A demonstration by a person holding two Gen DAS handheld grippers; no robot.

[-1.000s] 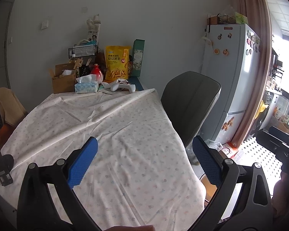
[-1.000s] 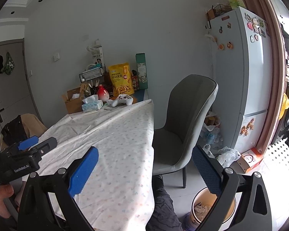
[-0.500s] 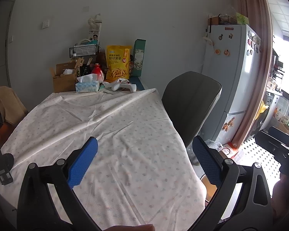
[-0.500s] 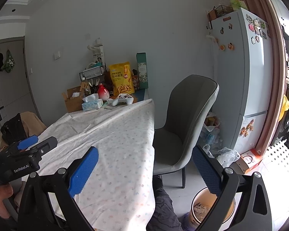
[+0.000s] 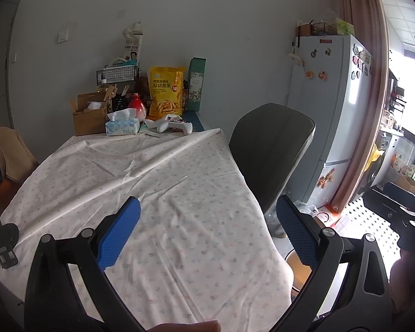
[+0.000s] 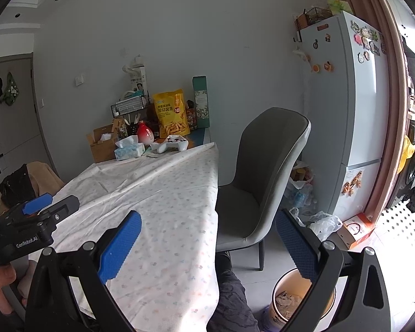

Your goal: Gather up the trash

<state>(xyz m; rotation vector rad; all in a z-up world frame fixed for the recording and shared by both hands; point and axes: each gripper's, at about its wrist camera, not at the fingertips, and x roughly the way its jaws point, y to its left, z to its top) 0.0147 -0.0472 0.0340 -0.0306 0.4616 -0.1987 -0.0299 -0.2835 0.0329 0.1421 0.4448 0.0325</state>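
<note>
Two grippers are up over the table, and both have nothing in them. On the left side, the left gripper (image 5: pixel 207 232) hangs above the tablecloth (image 5: pixel 157 193) with its blue fingers spread wide apart. The cloth under it looks bare, with no scraps or wrappers on it that I can see. Far back by the wall sit a cardboard box (image 5: pixel 88 113), a tissue box (image 5: pixel 122 126), a white game controller (image 5: pixel 174 126) and a yellow snack bag (image 5: pixel 166 94). I cannot tell if any of those are trash; a bit of paper lies by the controller, but it is too small to be sure. Next to the table stands a gray chair (image 6: pixel 262 171). The right gripper (image 6: pixel 207 246) is also spread wide, holding nothing. Down on the floor at the right is the trash bin (image 6: pixel 279 290), and it already has crumpled paper inside. So I think most of the job looks done, or close to it. What may be left is checking the far end of the table and the plastic bags (image 6: pixel 322 221) on the floor by the fridge (image 6: pixel 354 105).
</note>
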